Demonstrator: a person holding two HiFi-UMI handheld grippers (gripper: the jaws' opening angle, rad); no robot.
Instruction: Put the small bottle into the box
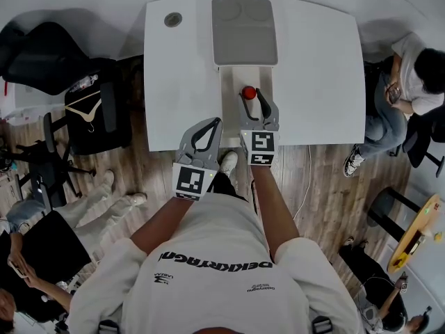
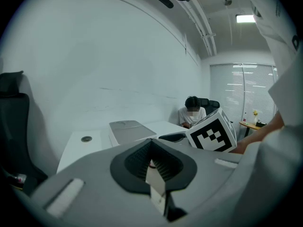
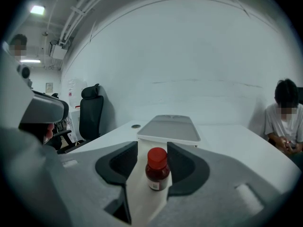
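Note:
A small dark bottle with a red cap (image 1: 248,92) (image 3: 156,168) stands upright on the pale floor of the open white box (image 1: 232,110), whose grey lid (image 1: 244,30) (image 3: 170,129) lies folded back beyond it. My right gripper (image 1: 253,97) (image 3: 152,148) is open, one jaw on each side of the bottle, with slim gaps showing beside it. My left gripper (image 1: 217,122) (image 2: 151,144) is shut and holds nothing. It hovers at the table's near edge, just left of the box.
The white table (image 1: 320,68) has a round cable hole (image 1: 173,19) at its far left. One person sits at its right end (image 1: 410,75). Black office chairs (image 1: 42,54) and a wooden hanger (image 1: 87,111) stand to the left on the wood floor.

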